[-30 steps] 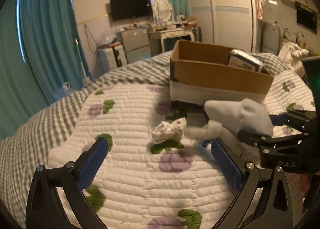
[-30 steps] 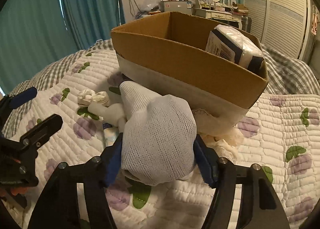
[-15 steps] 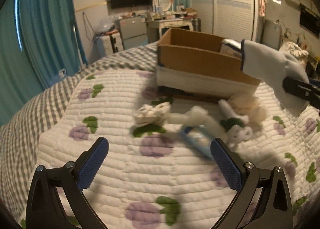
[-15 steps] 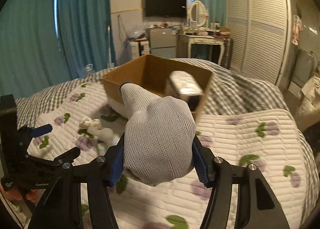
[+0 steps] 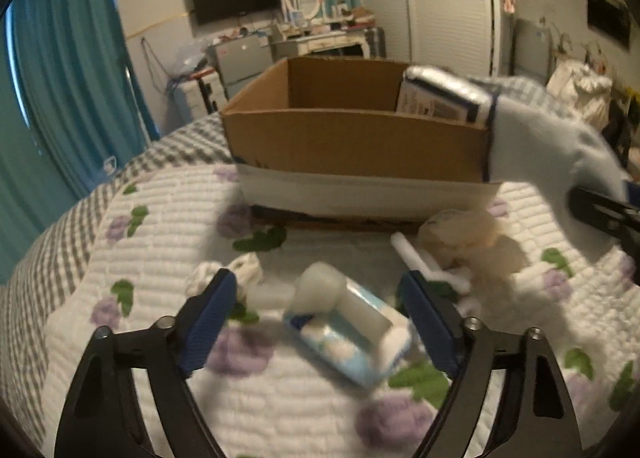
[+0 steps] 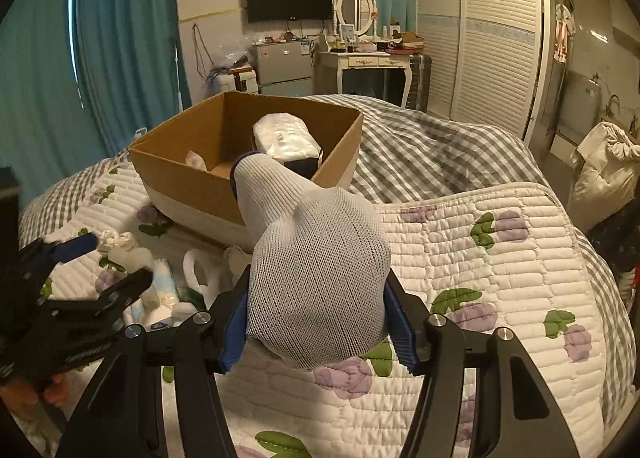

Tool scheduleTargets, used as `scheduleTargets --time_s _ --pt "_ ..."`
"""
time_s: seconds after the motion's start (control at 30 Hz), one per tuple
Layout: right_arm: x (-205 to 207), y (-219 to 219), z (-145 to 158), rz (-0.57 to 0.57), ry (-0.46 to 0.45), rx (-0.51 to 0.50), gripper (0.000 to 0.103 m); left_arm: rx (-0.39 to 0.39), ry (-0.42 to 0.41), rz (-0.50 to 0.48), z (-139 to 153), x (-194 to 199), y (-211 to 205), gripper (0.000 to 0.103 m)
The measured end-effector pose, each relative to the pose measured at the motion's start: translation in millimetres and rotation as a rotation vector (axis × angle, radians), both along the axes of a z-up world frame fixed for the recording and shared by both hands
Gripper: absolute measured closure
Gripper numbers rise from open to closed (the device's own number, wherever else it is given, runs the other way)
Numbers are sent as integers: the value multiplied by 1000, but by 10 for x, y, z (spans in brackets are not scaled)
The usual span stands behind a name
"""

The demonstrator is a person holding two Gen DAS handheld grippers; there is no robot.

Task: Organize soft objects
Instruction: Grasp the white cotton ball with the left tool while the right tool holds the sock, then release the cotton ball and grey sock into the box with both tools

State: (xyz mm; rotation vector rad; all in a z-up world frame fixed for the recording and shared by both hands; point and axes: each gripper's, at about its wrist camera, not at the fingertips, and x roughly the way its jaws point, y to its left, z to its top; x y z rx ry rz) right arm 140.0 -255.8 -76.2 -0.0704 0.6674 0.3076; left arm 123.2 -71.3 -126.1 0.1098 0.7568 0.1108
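1. The white knit glove [image 6: 316, 278] is pinched between the right gripper [image 6: 318, 324] pads, held above the quilt [image 6: 500, 258], its cuff pointing at the cardboard box [image 6: 192, 174].
2. A wrapped pack [image 6: 286, 140] lies inside the box.
3. The left gripper [image 5: 320, 318] is spread wide, empty, low over a blue-and-white packet [image 5: 348, 342] on the quilt.

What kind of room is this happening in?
Most likely a home bedroom: the work is on a bed with a flowered quilt, and behind it stand a dressing table with an oval mirror and a slatted wardrobe.
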Motion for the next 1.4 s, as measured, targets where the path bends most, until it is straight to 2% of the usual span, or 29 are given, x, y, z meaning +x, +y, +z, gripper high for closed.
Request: scheduleTargets --time_s 0.07,0.13,0.23,0.27,0.33,0.4,0.5,0.6,0.63,0.67,0.87,1.1,1.27,1.4 --pt "2 13 -22 6 5 1 44 23 20 26 -101 125 49 20" --pt "-1 23 -41 9 6 -5 44 2 43 34 -190 191 129 25" --pt "9 35 -60 12 10 -9 44 11 35 8 -226 180 130 29" --pt "11 34 -62 11 12 -7 44 21 33 -9 -220 165 108 36" --pt "5 32 -60 11 16 1 44 33 44 -22 -223 148 85 42" --pt "-16 32 -56 16 18 10 44 14 64 -30 -230 116 115 57" --pt "-60 38 -57 15 14 8 44 -9 67 -40 -201 39 134 64" --pt "-128 44 -34 12 11 12 44 1 63 -48 -135 -40 108 65" --pt "-164 43 -11 12 6 15 44 1 61 -50 -108 -68 106 68" --pt "-197 42 10 11 1 16 44 1 60 -50 -79 -98 97 74" --pt "-420 49 177 14 -29 31 44 -49 30 -59 134 -319 112 75" --pt "-642 49 406 20 -72 35 44 -43 -52 -87 550 -563 95 75" --pt "-685 81 689 38 -129 45 44 -25 -133 -99 932 -579 69 75" --pt "-596 121 912 59 -161 55 44 -48 -178 -101 1240 -429 93 75"
